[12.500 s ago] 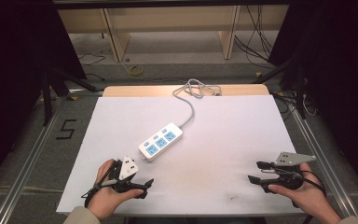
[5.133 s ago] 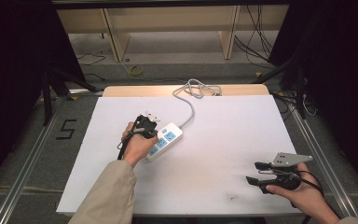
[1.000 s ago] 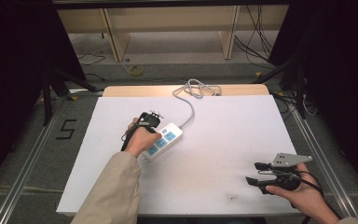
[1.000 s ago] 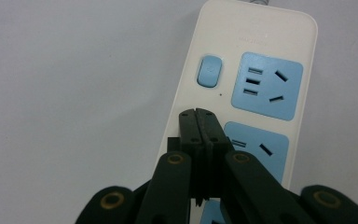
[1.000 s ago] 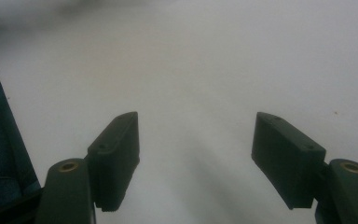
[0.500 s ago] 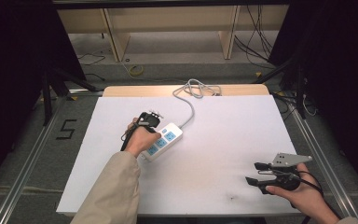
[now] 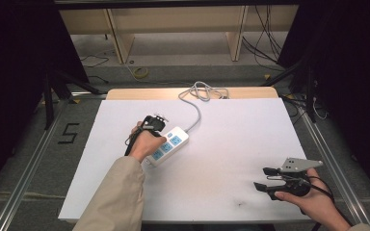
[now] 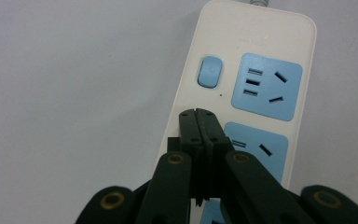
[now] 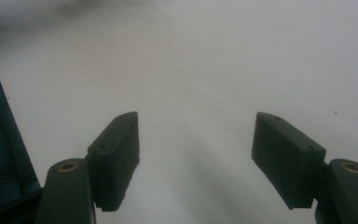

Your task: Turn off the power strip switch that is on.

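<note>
Left gripper (image 8: 199,114) is over the power strip (image 8: 256,88), jaws pressed flat together with nothing between them, tips just short of the blue rocker switch (image 8: 210,71). Closed jaws make a single blunt poker, so my read is that the plan is to press that switch, not grab anything. In the high view the left hand (image 7: 147,142) sits on the near-left end of the power strip (image 7: 173,143), which lies diagonally on the white board (image 7: 231,144), left of centre. Its cord (image 7: 197,103) runs off the far end to a loose coil (image 7: 203,90) at the board's back edge, so it's slack and shouldn't drag the strip when poked. Whether the tips already touch the casing, can't tell: they overlap it in the left gripper view, but contact isn't visible. Right gripper (image 7: 265,179) is parked at the near-right corner, well apart from the strip, jaws spread wide and holding nothing; the right gripper view confirms bare board between the pads (image 9: 116,154). Looks idle, kept out of the way. Containers: no bins or trays on the board. The closest thing is the strip's sockets, and the two blue outlets (image 8: 266,86) visible are unoccupied, no plugs in.
</note>
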A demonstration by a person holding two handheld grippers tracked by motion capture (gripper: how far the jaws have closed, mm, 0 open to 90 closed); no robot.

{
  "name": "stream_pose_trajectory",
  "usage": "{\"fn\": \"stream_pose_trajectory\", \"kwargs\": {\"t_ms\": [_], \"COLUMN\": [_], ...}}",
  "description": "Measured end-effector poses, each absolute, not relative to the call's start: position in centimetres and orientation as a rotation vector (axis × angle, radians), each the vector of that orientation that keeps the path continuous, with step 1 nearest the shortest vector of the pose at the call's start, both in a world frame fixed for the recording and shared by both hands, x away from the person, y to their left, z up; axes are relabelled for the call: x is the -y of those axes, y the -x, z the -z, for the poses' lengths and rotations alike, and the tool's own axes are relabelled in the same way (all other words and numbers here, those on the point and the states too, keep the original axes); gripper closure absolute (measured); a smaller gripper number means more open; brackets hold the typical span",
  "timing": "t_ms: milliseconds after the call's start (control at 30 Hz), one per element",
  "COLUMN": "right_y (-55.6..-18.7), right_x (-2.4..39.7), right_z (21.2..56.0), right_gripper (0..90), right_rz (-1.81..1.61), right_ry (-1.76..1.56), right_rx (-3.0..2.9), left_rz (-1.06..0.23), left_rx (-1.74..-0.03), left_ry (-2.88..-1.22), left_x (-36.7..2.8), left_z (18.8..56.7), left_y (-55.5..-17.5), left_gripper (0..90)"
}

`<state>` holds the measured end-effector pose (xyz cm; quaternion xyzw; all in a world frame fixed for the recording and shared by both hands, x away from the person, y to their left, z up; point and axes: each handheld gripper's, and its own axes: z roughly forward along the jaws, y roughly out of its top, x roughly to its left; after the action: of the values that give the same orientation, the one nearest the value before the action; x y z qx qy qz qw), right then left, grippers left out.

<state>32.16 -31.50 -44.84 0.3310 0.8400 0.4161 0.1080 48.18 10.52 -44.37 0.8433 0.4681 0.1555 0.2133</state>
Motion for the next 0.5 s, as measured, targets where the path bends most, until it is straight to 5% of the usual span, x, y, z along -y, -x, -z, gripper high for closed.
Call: {"fn": "stream_pose_trajectory", "kwargs": {"t_ms": [500], "right_y": [-32.14], "right_x": [31.53], "right_z": [44.8], "right_gripper": [32.4], "right_rz": [-1.225], "right_ry": [-0.972], "right_rx": [-2.472], "left_rz": [-0.431], "left_rx": [-1.283], "left_ry": [-2.348], "left_x": [-10.57], "left_z": [44.36], "left_y": [-48.2], "left_gripper": [90.0]}}
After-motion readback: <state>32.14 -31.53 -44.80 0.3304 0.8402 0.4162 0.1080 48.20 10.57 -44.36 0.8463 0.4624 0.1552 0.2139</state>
